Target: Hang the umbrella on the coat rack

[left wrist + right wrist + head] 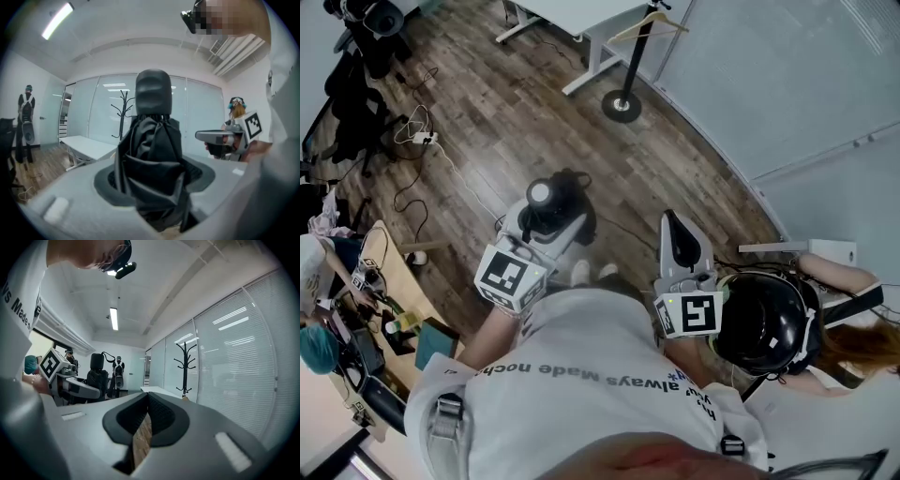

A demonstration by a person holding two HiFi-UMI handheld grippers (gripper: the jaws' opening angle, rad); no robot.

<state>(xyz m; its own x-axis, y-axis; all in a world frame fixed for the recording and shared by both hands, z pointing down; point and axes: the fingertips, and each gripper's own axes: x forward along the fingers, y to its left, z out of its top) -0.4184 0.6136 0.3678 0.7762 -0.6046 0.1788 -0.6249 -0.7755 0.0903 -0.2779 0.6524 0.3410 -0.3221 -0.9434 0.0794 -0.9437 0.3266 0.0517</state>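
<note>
The left gripper (pixel 154 176) was closed on the folded black umbrella (pixel 152 140), whose fabric was pinched between jaws kept wide apart by its bulk. The umbrella was carried upright, with its long axis crossing the jaws and its rounded end (pixel 153 91) uppermost; in the head view it was seen almost end-on. A thin loop (pixel 108 356) was visible at that upper end in the right gripper view. The right gripper (pixel 146 401) was positioned level beside the left, its jaws brought together at the tips with nothing between them; only floor was seen through the narrow slit. The coat rack (pixel 123 110) was located ahead of both grippers and well apart from them, just left of the umbrella in the left gripper view. In the head view it was placed beyond and roughly between the two grippers, so neither could be judged clearly nearer. A white table (pixel 581 19) was located near the rack. It was judged that the coming move would require the umbrella to be carried forward and raised to a hook.
</note>
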